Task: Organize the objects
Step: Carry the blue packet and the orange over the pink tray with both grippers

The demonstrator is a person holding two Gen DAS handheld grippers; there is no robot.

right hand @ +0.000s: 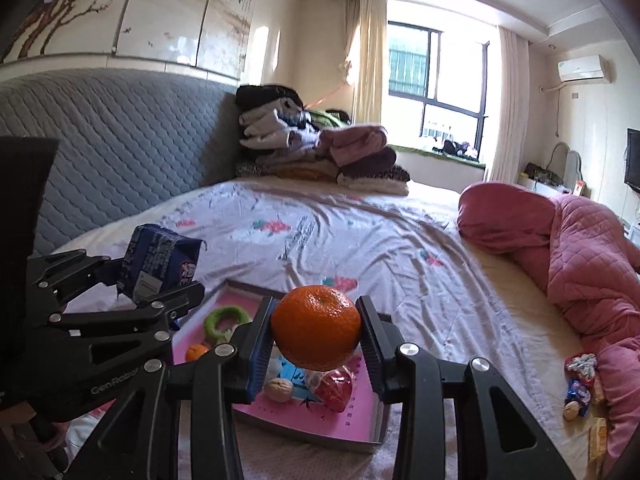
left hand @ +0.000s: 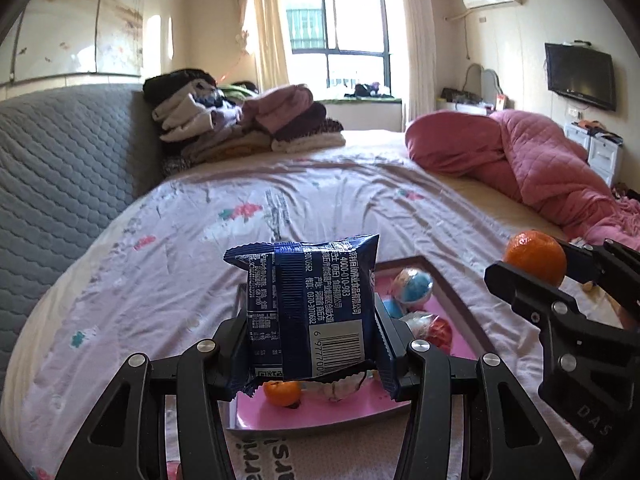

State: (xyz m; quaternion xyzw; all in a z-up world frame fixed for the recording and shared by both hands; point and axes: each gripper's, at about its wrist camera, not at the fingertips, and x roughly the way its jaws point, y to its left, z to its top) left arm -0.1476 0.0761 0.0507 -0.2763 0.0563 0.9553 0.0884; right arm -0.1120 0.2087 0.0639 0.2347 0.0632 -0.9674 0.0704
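While hanging above the pink-lined tray [right hand: 360, 438], carried in from both sides: blue snack packet [left hand: 308, 312] pinched upright between the left gripper [left hand: 310, 344] pads, long axis standing vertical, crimped foil ends top and bottom; mandarin [right hand: 316, 328] clamped at its widest girth by the right gripper [right hand: 316, 334], stem dimple facing up, rind glossy and pebbled. Lying directly below and ahead of both sets of fingers, equally near either hand: tray floor, already bearing a small orange fruit [left hand: 282, 392], a green ring [right hand: 224, 320], a walnut [right hand: 280, 390] and wrapped sweets. Spreading beyond: floral bedsheet [left hand: 200, 248], soft and creased; quilted pink blanket [right hand: 580, 260].
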